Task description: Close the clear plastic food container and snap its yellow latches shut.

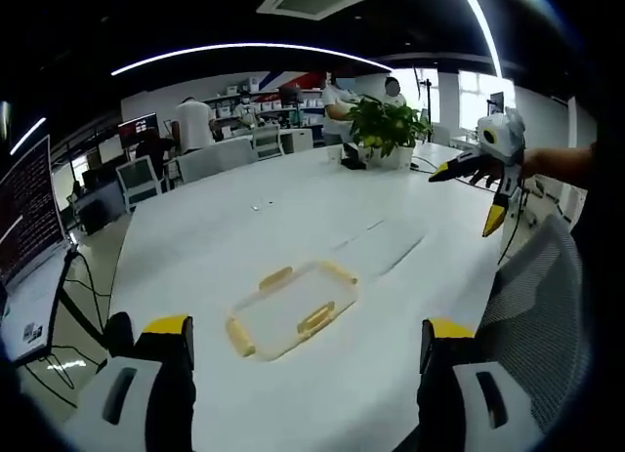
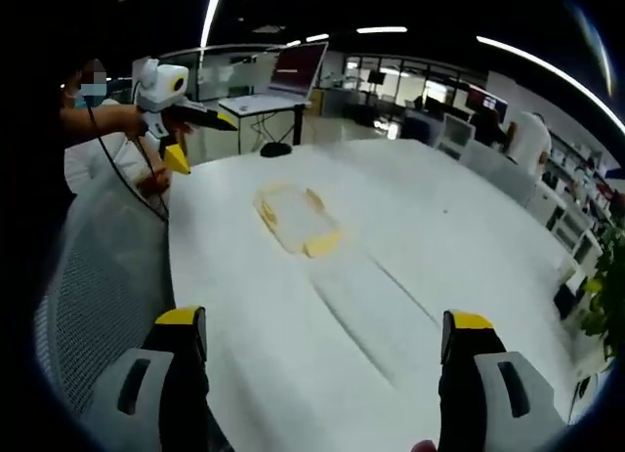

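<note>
The clear plastic container (image 1: 293,310) lies open on the white table (image 1: 225,237), with yellow latches on its sides. A faint clear lid (image 1: 383,245) rests flat just beyond it. My left gripper (image 1: 308,327) is open above the near table edge, short of the container. The right gripper (image 1: 469,196) hangs open in the air at the right, held by a hand. In the right gripper view the container (image 2: 296,218) sits mid-table with the lid (image 2: 376,306) nearer, the right gripper (image 2: 324,318) open and empty, and the left gripper (image 2: 200,140) open at the upper left.
A potted plant (image 1: 386,130) stands at the table's far end. A grey mesh chair (image 1: 537,296) sits by the near edge. A laptop (image 2: 293,76) is on a stand past the table. Several people and office chairs are in the background.
</note>
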`<state>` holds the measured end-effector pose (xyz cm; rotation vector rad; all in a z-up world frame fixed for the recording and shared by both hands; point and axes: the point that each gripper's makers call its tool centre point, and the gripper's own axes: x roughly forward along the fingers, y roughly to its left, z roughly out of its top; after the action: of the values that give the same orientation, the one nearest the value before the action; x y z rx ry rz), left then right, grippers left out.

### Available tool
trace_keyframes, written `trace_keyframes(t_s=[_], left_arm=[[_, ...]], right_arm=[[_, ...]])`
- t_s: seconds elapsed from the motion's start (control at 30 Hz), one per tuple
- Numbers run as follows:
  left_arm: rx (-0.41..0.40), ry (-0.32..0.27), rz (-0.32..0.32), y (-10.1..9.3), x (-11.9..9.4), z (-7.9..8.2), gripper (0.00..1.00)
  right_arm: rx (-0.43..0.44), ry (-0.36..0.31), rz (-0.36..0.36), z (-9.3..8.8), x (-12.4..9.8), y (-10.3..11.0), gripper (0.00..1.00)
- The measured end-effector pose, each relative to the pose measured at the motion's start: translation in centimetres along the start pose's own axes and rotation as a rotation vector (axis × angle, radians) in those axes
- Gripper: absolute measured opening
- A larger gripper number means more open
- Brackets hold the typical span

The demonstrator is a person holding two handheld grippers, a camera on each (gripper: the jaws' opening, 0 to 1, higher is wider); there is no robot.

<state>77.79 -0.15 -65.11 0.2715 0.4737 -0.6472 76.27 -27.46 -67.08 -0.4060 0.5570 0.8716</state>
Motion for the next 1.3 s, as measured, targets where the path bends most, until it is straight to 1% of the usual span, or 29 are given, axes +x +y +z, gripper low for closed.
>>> trace_keyframes(t_s=[0.5, 0.9, 1.13, 1.3], left_arm=[[0.036, 0.014, -0.027, 1.3, 0.8, 0.5, 0.91], [0.054, 0.044, -0.056, 2.4, 1.3, -0.3, 0.88], [0.076, 0.067, -0.078, 2.9, 1.9, -0.8, 0.88], [0.108, 0.079, -0.098, 3.1, 2.4, -1.2, 0.85]], right_arm=[[-0.075, 0.012, 0.082, 1.9, 1.5, -0.2, 0.94], [-0.12, 0.026, 0.122, 3.0, 3.2, -0.5, 0.93], [-0.154, 0.04, 0.145, 3.7, 4.3, -0.7, 0.92], [-0.168, 0.04, 0.158, 4.4, 5.2, -1.1, 0.91]])
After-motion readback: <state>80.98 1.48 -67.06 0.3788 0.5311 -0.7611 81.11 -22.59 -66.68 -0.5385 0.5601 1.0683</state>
